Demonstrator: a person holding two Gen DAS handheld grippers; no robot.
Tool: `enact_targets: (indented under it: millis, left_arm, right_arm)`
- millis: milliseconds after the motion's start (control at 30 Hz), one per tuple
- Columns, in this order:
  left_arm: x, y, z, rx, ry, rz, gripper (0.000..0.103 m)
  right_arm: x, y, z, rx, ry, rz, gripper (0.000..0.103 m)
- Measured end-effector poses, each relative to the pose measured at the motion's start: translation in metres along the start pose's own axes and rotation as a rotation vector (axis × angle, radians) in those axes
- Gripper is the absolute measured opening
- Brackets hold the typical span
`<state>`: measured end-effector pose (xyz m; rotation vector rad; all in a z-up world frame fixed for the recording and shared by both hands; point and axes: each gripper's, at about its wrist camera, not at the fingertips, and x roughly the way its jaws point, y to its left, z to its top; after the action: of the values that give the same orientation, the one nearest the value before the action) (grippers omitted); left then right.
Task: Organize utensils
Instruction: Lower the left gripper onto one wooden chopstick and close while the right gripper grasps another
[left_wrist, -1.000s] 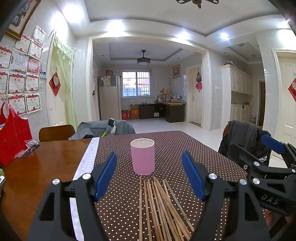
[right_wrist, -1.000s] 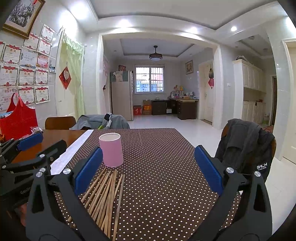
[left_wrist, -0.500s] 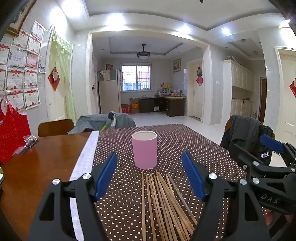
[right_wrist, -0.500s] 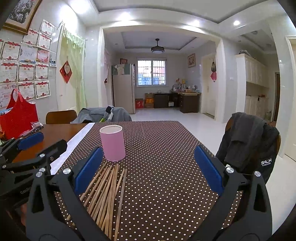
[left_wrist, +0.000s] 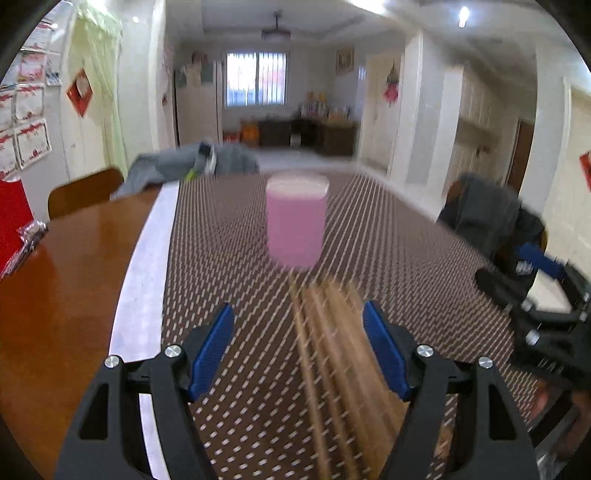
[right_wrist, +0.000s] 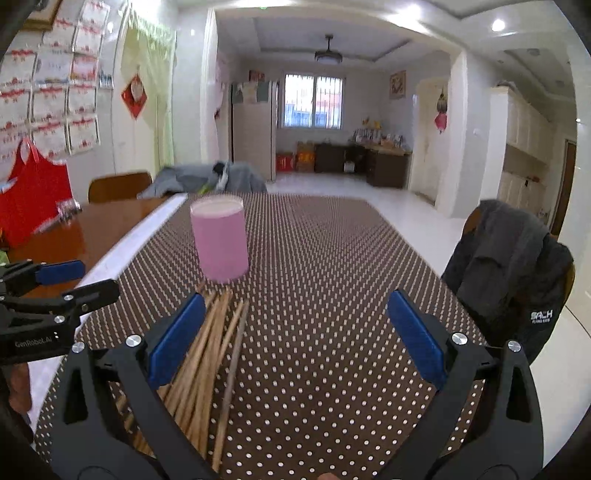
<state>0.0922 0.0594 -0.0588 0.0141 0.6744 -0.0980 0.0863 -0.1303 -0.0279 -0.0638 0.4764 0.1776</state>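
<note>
Both tongs hang spread and empty over the dotted surface (right_wrist: 332, 295); the chopsticks (right_wrist: 207, 354) lie lower left of frame, long axes toward the pink cup (right_wrist: 221, 240), nearer the left tongs (left_wrist: 297, 343) than the right tongs (right_wrist: 295, 332)

Wooden chopsticks (right_wrist: 207, 354), glossy wood table (right_wrist: 74, 236)

Pink cups (right_wrist: 220, 242): one
Chopsticks (right_wrist: 207, 354): one loose pile, blurred, too many to count exactly
Grippers: two
Red bags (right_wrist: 31, 201): one
</note>
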Motion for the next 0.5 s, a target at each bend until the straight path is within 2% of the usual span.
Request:
enact_targets:
  millis: [100, 200, 300, 500]
  left_arm:
    - [0.025, 0.004, -0.009, 0.024, 0.113, 0.001, 0.071]
    - [0.046, 0.005, -0.018, 0.040, 0.189, 0.018, 0.071]
    - [0.063, 0.008, -0.021, 0.047, 0.225, 0.035, 0.071]
    - [0.085, 0.008, -0.027, 0.075, 0.283, 0.124, 0.071]
  right_arm:
    - [0.017, 0.004, -0.006, -0.025, 0.075, 0.006, 0.097]
    - [0.033, 0.009, -0.015, -0.058, 0.147, 0.015, 0.097]
    - [0.046, 0.011, -0.024, -0.086, 0.210, 0.026, 0.097]
    - [0.063, 0.015, -0.035, -0.093, 0.301, 0.071, 0.097]
